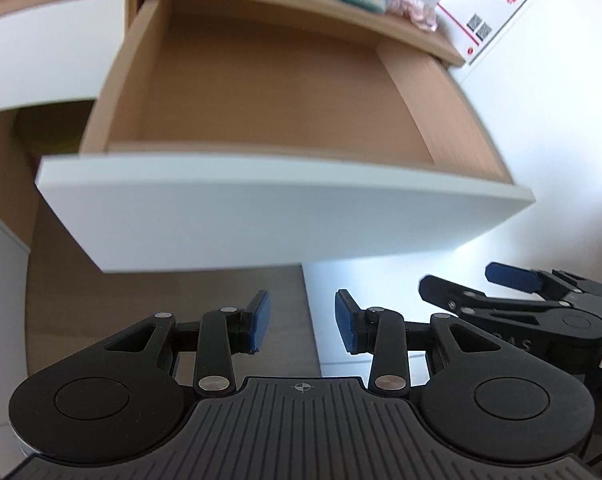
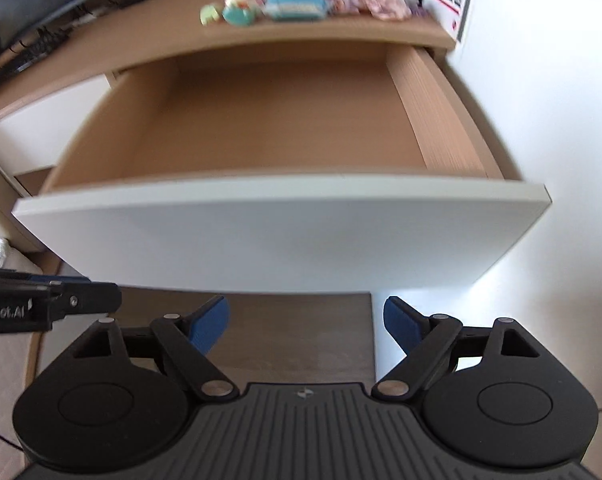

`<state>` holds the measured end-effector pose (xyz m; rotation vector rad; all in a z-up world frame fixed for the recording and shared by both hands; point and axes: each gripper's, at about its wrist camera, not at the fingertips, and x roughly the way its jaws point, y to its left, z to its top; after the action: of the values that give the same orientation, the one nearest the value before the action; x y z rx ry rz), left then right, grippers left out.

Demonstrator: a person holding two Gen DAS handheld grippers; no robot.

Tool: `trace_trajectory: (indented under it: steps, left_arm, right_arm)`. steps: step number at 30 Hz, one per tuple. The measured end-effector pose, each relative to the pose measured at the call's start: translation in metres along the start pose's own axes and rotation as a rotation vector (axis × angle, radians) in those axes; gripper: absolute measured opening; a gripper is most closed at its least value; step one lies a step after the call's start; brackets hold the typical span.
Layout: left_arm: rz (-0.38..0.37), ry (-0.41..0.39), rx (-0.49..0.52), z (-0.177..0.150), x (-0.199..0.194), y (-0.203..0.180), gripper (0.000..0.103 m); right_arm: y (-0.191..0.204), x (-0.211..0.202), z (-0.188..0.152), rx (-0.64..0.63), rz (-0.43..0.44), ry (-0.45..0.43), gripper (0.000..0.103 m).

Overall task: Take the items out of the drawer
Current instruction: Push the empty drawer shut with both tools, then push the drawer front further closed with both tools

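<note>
Right wrist view: the pulled-out drawer (image 2: 261,120) fills mid-frame, bare inside; small items (image 2: 293,2) sit on the tabletop (image 2: 141,36) at top (apparently finished). Both claws gape empty: right claw (image 2: 305,320), left claw (image 1: 302,322).

The drawer (image 2: 237,236), white-fronted with a bare wood-brown inside, stands pulled wide open. Small pastel items (image 2: 293,2) lie clustered on the worktop (image 2: 149,36) at the far right.

Each black claw (image 1: 301,322) (image 2: 305,322) has blue ribbed pads, silver pivot pins and a grooved body.
</note>
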<state>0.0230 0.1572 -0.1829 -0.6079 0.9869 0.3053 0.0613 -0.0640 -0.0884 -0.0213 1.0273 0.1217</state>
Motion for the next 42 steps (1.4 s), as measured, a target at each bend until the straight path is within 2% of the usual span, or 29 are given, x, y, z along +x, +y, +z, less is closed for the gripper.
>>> trace_trajectory:
  steps: [5, 9, 16, 21, 25, 32, 35, 39, 42]
  left_arm:
    - [0.025, 0.008, -0.034, -0.011, 0.017, -0.001, 0.039]
    - [0.061, -0.006, -0.085, -0.012, 0.019, -0.001, 0.039]
    - [0.096, -0.223, -0.087, 0.000, 0.004, -0.010, 0.039]
    - [0.136, -0.277, -0.072, -0.004, 0.007, -0.020, 0.039]
    - [0.164, -0.353, -0.043, -0.006, 0.008, -0.031, 0.039]
    - [0.252, -0.399, -0.043, -0.007, 0.008, -0.038, 0.040]
    - [0.254, -0.376, -0.036, -0.003, 0.014, -0.037, 0.040]
    - [0.250, -0.368, -0.025, 0.005, 0.015, -0.035, 0.040]
    - [0.245, -0.362, -0.022, 0.015, 0.018, -0.032, 0.040]
  right_arm:
    - [-0.001, 0.011, -0.006, -0.026, -0.021, 0.005, 0.089]
    - [-0.008, 0.021, -0.004, -0.020, 0.005, -0.005, 0.089]
    - [-0.018, 0.026, 0.018, -0.024, 0.010, -0.140, 0.089]
    - [-0.026, 0.035, 0.018, 0.018, 0.032, -0.145, 0.089]
    - [-0.023, 0.027, 0.011, -0.026, 0.024, -0.217, 0.089]
    - [-0.018, 0.021, 0.003, -0.072, -0.025, -0.307, 0.089]
    - [-0.018, 0.021, 0.003, -0.075, -0.063, -0.328, 0.089]
    - [-0.023, 0.023, 0.007, -0.034, -0.056, -0.327, 0.089]
    - [-0.019, 0.024, 0.009, -0.052, -0.075, -0.366, 0.089]
